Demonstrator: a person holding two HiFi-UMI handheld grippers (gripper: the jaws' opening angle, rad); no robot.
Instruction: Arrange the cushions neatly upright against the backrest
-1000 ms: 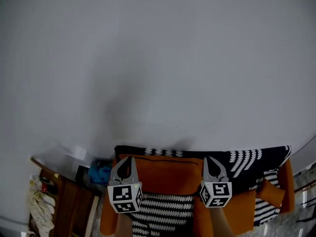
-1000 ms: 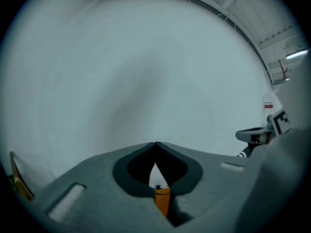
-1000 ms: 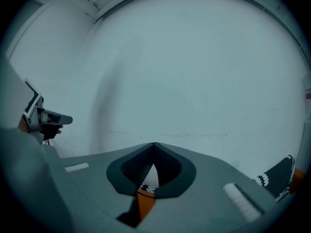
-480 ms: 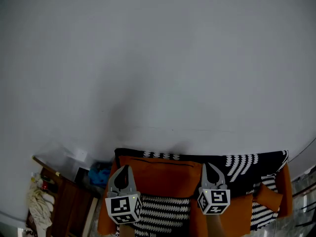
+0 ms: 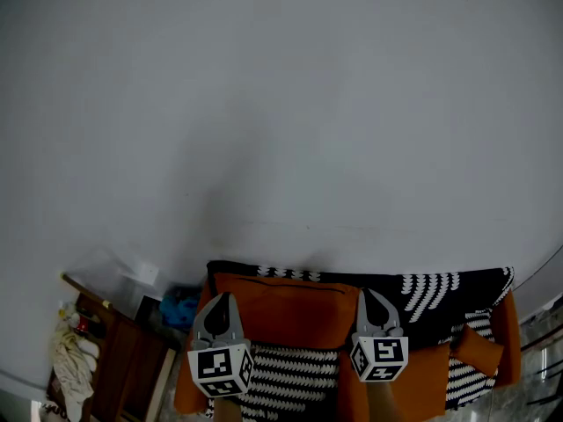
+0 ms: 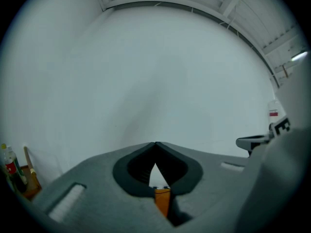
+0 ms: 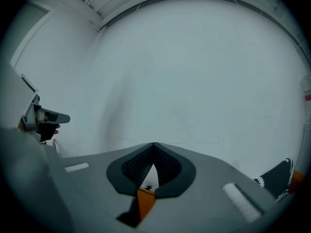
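Note:
An orange cushion (image 5: pixel 290 310) stands upright against the backrest, which is draped with a black throw with white marks (image 5: pixel 440 293) (image 7: pixel 279 178). A black-and-white striped cushion (image 5: pixel 281 367) lies below it. A smaller orange cushion (image 5: pixel 479 350) sits at the right. My left gripper (image 5: pixel 220 295) (image 6: pixel 156 143) and right gripper (image 5: pixel 368 292) (image 7: pixel 154 143) are in front of the orange cushion's upper corners, both pointing up at the wall. Both are shut with tips touching. A sliver of orange shows behind each pair of jaws. I cannot tell whether they touch the cushion.
A plain white wall (image 5: pixel 281 104) fills most of every view. Left of the sofa stands a wooden side table (image 5: pixel 123 359) with white cloth (image 5: pixel 70 367), and a blue object (image 5: pixel 180 306) is behind it. Bottles (image 6: pixel 9 171) show at the far left.
Both grippers have dropped slightly relative to the orange cushion's top edge. The cushion has stayed upright in place. The jaws stayed shut.

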